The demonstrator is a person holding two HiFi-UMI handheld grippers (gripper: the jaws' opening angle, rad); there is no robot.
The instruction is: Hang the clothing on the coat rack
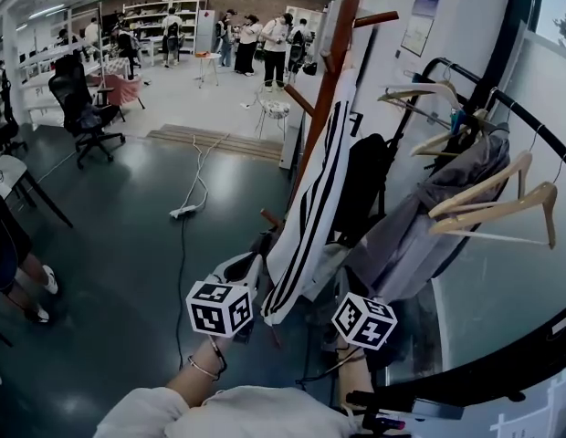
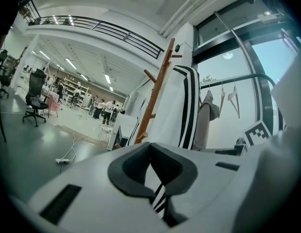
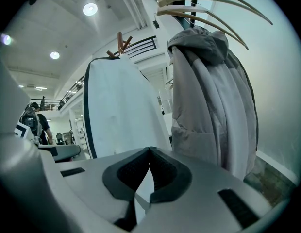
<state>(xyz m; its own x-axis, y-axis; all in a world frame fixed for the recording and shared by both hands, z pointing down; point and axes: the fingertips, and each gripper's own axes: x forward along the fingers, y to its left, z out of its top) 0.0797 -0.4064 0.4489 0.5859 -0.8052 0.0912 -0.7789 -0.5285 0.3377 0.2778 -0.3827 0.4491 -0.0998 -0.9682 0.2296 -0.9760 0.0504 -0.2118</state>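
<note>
Hiding the hem, left tongs and right tongs clamp the jacket.

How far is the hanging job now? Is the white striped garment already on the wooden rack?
Looks done: the white striped garment hangs from its top, high on the wooden coat rack. In hand: the left gripper and the right gripper are both shut on its lower fabric. Left: release the fabric and draw both grippers away.
</note>
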